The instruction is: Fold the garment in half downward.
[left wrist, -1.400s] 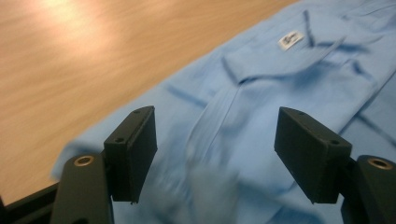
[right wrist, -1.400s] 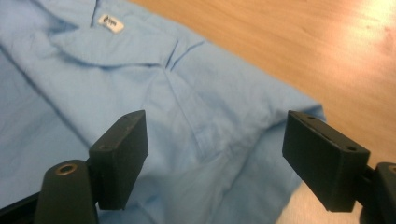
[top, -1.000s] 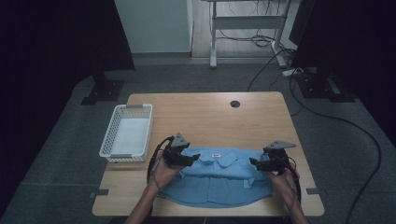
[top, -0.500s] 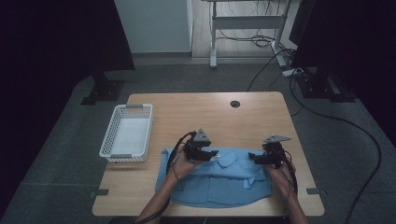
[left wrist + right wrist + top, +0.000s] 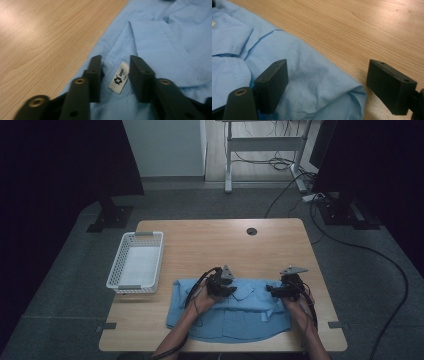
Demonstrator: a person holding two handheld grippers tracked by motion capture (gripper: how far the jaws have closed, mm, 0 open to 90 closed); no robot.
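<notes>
Blue shirt (image 5: 235,312) crosswise, collar far-side

Blue shirt (image 5: 235,312) cut off by the left gripper view's right edge, small label (image 5: 119,77) print too blurred to read, bench (image 5: 200,245) near edge partly hidden by forearms

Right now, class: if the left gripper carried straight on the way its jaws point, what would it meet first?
The left gripper, whose jaws have just been closing, would likely meet the light blue shirt first, at the collar around the white neck label lying between its jaws. Depth is hard to judge.
</notes>
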